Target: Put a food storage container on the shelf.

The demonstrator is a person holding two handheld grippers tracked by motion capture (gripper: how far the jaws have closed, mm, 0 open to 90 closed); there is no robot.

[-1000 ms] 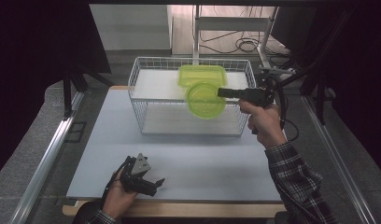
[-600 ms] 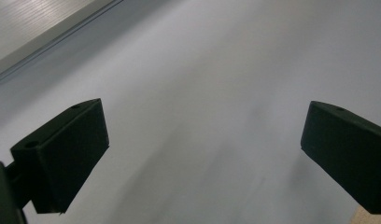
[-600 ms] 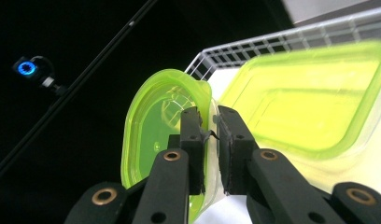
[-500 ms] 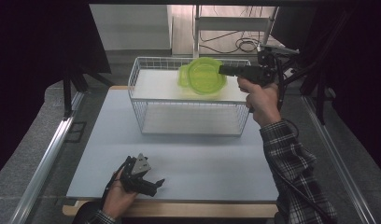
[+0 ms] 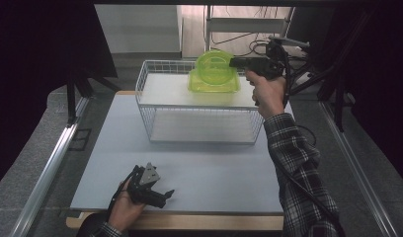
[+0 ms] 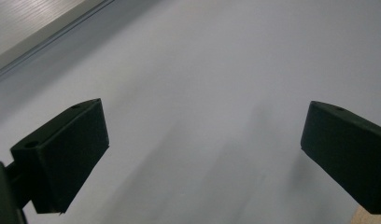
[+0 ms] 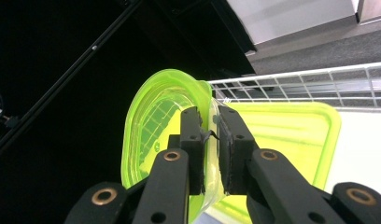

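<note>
The place was a lab-style recording station, not a home. A white table [image 5: 199, 182] stood between metal rails [image 5: 49, 170] on a grey floor, enclosed by black curtains [image 5: 36, 59]. Loose cables [image 5: 249, 45] lay on the floor behind a white wire basket [image 5: 155, 116].

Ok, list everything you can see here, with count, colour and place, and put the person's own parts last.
Bowl: one, clear green, held on edge over the basket's far side.
Container: one, green, rectangular, in the basket at the back.
Basket: one, white wire, mid-table.
Mat: one, pale grey, covering the table.
Right gripper: black, shut on the bowl's rim.
Left gripper: black, open, low over the mat's near edge.
Sleeve: one, plaid, right arm.
</note>
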